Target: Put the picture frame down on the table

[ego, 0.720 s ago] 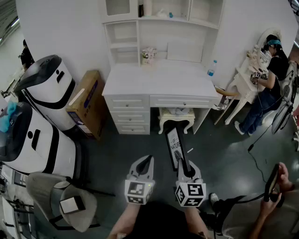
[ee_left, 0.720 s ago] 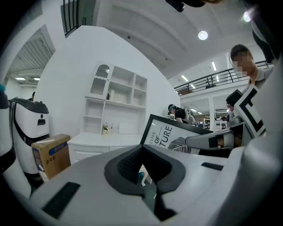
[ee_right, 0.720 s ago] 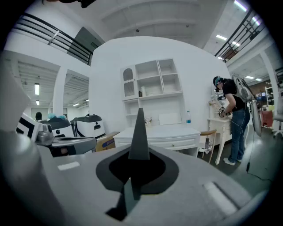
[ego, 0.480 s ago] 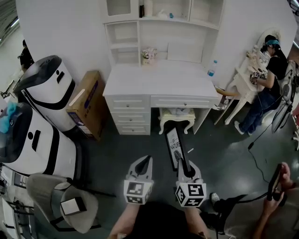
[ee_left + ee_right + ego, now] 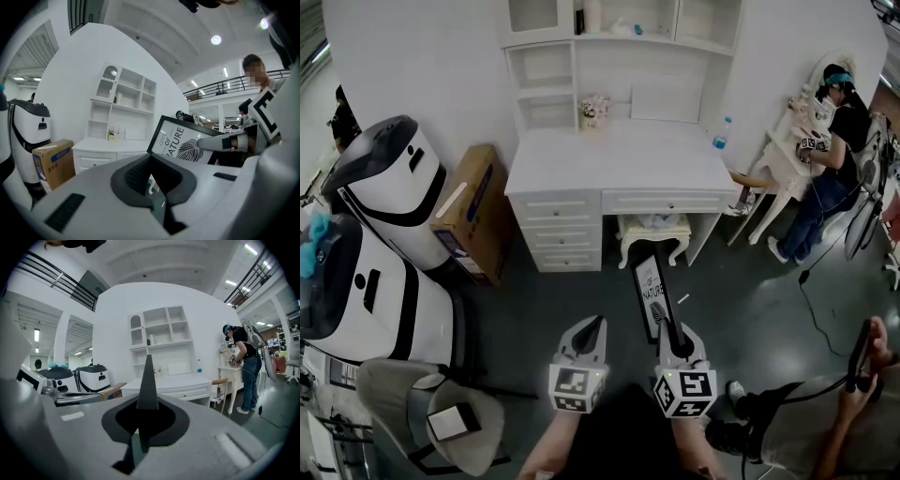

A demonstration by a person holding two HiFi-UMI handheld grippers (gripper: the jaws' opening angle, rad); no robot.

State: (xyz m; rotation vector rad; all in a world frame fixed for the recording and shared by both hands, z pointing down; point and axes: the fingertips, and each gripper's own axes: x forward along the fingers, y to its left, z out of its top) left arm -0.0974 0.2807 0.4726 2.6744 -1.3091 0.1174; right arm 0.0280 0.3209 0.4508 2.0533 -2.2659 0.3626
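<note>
Nearest, well in front of the white desk [image 5: 619, 159]: two handheld grippers side by side, both pointing toward the desk. The left gripper [image 5: 593, 325] has its jaws drawn together with nothing between them. The right gripper [image 5: 673, 330] has its jaws pinched on the near end of the picture frame [image 5: 651, 286].

The frame has a black border and a white print with a leaf and the words "OF NATURE". It is held in the air, standing on edge, with the printed face turned toward the left gripper. From the right gripper it shows only as a thin dark edge. It reaches from the jaws toward the desk front, short of it, not touching the desk.

Also on the near side of the desk, off to its left, is a grey chair [image 5: 431, 412] with a dark flat device on the seat.

In the desk's kneehole is a small white stool [image 5: 653, 236]. Against the desk's left side stands a cardboard box [image 5: 469, 211], and further left are two white machines with black trim [image 5: 389, 187].

On the desk top, a water bottle [image 5: 723, 134] sits at the right rear corner and a small flower pot [image 5: 594, 111] sits at the back left. A white shelf hutch [image 5: 619, 47] rises from the desk's back edge.

To the right of the desk, a person in dark clothes [image 5: 834, 141] bends over a white side table.
</note>
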